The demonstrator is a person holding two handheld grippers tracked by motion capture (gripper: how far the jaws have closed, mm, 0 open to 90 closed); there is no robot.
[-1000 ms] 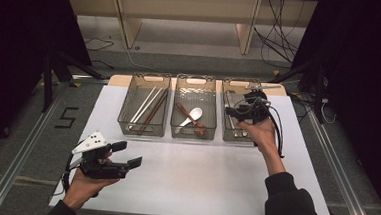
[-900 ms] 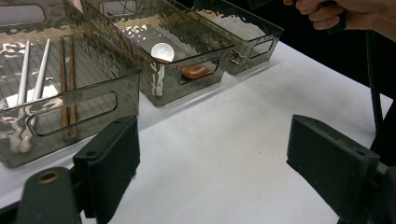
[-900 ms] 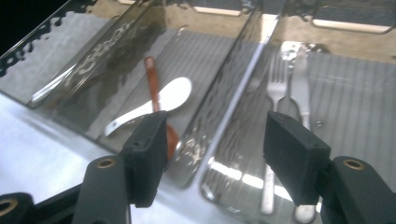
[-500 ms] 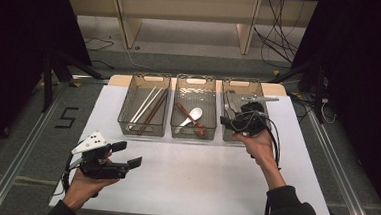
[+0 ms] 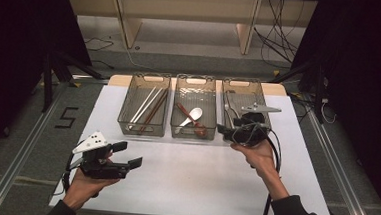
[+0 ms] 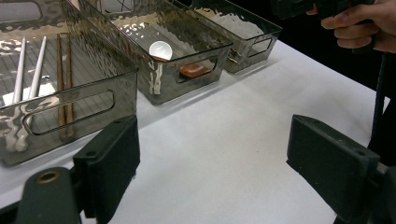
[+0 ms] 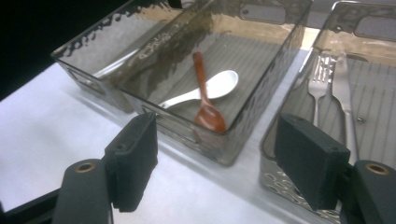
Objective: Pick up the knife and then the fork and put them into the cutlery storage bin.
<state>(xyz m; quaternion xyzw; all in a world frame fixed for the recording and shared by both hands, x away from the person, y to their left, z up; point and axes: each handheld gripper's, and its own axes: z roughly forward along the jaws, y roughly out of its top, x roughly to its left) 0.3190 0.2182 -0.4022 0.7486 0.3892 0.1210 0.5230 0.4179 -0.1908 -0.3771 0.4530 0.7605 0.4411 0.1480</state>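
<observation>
High view: the right gripper (image 5: 227, 131) hangs at the fork bin's (image 5: 264, 104) near end, its jaws just opening, nothing between them. Left gripper view: left gripper (image 6: 212, 163) gapes empty over the desk (image 6: 224, 154) (white). Right gripper view: two forks (image 7: 329, 88) lie in their bin.

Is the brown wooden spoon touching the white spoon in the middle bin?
Touching. In the right gripper view, the brown wooden spoon lies across the white spoon, its handle crossing over the white one with no gap.
</observation>
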